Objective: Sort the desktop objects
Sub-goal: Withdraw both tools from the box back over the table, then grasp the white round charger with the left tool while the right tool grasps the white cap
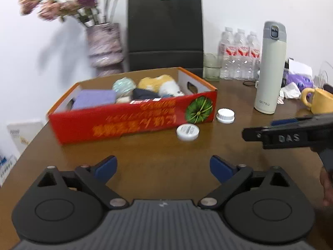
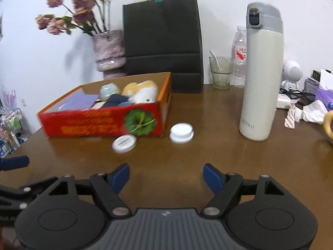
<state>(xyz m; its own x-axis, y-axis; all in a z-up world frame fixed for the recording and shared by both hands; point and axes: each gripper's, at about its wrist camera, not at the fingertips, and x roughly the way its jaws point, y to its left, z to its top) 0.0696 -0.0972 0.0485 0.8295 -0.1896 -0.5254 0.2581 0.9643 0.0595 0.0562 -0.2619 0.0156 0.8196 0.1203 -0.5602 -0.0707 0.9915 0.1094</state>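
Left wrist view: left hand-held gripper [image 1: 163,167] at 6 o'clock, jaws spread wide, nothing between them, only bare brown surface [image 1: 145,152] under the gap. Red box [image 1: 133,120] at about 11 o'clock from the gripper, open top, stuffed with a purple pad [image 1: 93,101], a pale blue ball [image 1: 123,86] and a yellow-white plush toy [image 1: 160,84]. Two white caps on the surface by the box's right front corner: flat cap [image 1: 187,131] just beside the box front, ribbed cap [image 1: 225,115] near the corner, at 1 o'clock. White flask [image 1: 269,70] upright at 2 o'clock, well apart from the box. Yellow mug [image 1: 319,102] at 3 o'clock edge. Right hand-held gripper [image 1: 249,134] comes in from 3 o'clock, seen side-on. Black bag [image 1: 165,31] and vase [image 1: 105,45] with flowers at 12 o'clock, blurred.

Right wrist view: right hand-held gripper [image 2: 166,177] at 6 o'clock, jaws partly apart, empty. Red box [image 2: 100,123] at 10 o'clock. Flat cap [image 2: 124,143] touches or nearly touches the box front; cannot tell which. Ribbed cap [image 2: 181,133] at 12 o'clock, just beside the box corner. White flask [image 2: 261,79] at 1 o'clock, upright. Glass cup [image 2: 221,73] and a water bottle [image 2: 239,60] behind it.
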